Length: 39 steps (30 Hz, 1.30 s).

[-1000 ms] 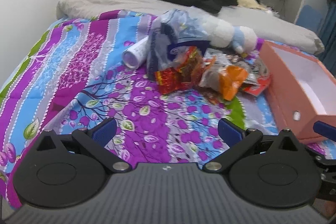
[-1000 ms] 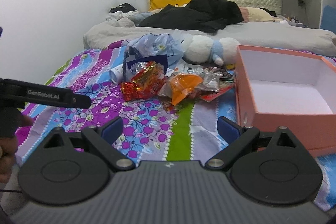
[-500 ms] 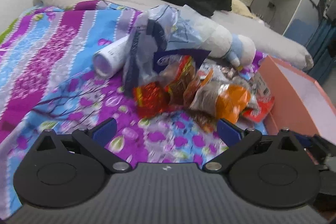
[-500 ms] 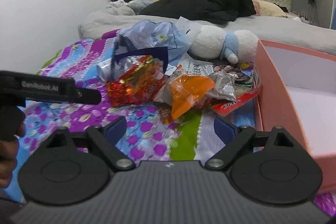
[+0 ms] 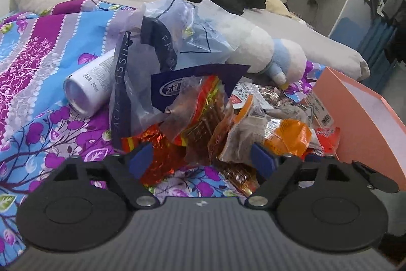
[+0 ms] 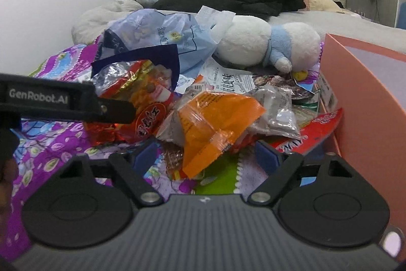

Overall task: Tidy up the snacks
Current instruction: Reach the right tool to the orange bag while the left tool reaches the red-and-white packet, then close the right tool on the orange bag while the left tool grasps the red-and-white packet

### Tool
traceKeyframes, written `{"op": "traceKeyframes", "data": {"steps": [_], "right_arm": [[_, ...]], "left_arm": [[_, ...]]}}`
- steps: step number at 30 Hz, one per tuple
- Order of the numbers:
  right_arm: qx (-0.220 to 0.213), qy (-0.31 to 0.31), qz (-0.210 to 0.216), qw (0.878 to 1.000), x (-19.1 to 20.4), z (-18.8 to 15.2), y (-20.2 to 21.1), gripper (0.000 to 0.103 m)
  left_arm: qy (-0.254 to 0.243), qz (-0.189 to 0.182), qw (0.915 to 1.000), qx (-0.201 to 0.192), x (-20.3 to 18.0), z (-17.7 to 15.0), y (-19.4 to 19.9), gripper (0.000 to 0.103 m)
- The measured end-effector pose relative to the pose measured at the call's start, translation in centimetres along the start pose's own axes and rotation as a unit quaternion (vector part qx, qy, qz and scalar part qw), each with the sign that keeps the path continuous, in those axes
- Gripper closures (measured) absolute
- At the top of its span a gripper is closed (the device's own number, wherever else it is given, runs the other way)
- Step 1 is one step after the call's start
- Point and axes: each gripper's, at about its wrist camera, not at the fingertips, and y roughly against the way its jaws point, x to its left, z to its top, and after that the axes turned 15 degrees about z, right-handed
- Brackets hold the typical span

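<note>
My matt black plastic left gripper [image 5: 201, 160] has ribbed grey casing, blue rubbery-looking pads [image 5: 140, 159]; right gripper [image 6: 206, 159] same finish, w/ shiny metal pivot screws. Crinkly glossy red foil snack packet [image 5: 162, 151], orange-and-clear shiny plastic snack bag [image 6: 215, 123], thin translucent blue plastic carrier bag [image 5: 175, 42]. Smooth white plastic bottle [image 5: 88, 85]. Fluffy white-and-blue plush toy [image 6: 266, 45]. Soft matt floral purple cloth bedspread [image 5: 50, 83]. Matt pink cardboard box [image 6: 362, 103].
</note>
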Motion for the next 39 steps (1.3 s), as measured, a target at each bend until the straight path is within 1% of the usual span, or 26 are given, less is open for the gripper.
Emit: {"op": "traceKeyframes", "data": {"steps": [1,2,4,6,7,8,11,14,16,20,27,39], "right_arm": [[0.001,-0.001,-0.003,1.000,0.0,0.1,-0.4,0.026],[0.002,-0.002,-0.005,1.000,-0.1,0.1,-0.7,0.029],[0.002,-0.002,-0.007,1.000,-0.2,0.2,-1.3,0.031],[0.004,-0.001,-0.020,1.000,-0.3,0.0,-1.8,0.046],[0.011,-0.004,-0.028,1.000,-0.4,0.0,-2.0,0.056],[0.014,-0.012,-0.026,0.999,-0.5,0.1,-2.0,0.056],[0.008,-0.019,-0.016,1.000,-0.3,0.2,-1.2,0.059],[0.008,-0.014,-0.019,1.000,0.1,0.0,-0.2,0.060],[0.010,-0.016,-0.018,1.000,0.3,-0.3,0.8,0.060],[0.014,-0.018,-0.019,1.000,0.8,-0.9,2.7,0.061],[0.018,-0.029,-0.018,0.999,1.3,-2.8,7.1,0.062],[0.028,-0.040,-0.018,0.999,2.3,-6.2,13.6,0.062]], "left_arm": [[0.000,-0.001,1.0000,-0.002,-0.1,0.0,-0.3,0.027],[-0.004,0.000,1.0000,-0.002,-0.3,0.1,-0.7,0.036],[-0.005,0.015,0.9999,-0.003,-0.5,0.1,-1.3,0.045],[0.002,0.014,0.9999,-0.002,-0.6,0.1,-1.7,0.056],[0.005,0.009,0.9999,0.001,-0.7,0.1,-1.8,0.067],[0.007,0.010,0.9999,0.001,-0.9,0.1,-1.9,0.074],[0.007,0.010,0.9999,-0.005,-1.2,-0.2,-1.3,0.088],[0.013,-0.003,0.9999,-0.008,-1.2,-0.5,-0.3,0.093],[0.010,-0.005,0.9999,-0.012,-1.4,-0.7,0.7,0.094],[0.016,-0.014,0.9998,-0.006,-1.5,-1.4,2.7,0.095],[0.011,-0.025,0.9996,-0.004,-2.2,-3.7,7.0,0.095],[0.027,-0.030,0.9988,0.027,-1.8,-8.2,14.4,0.095]]}}
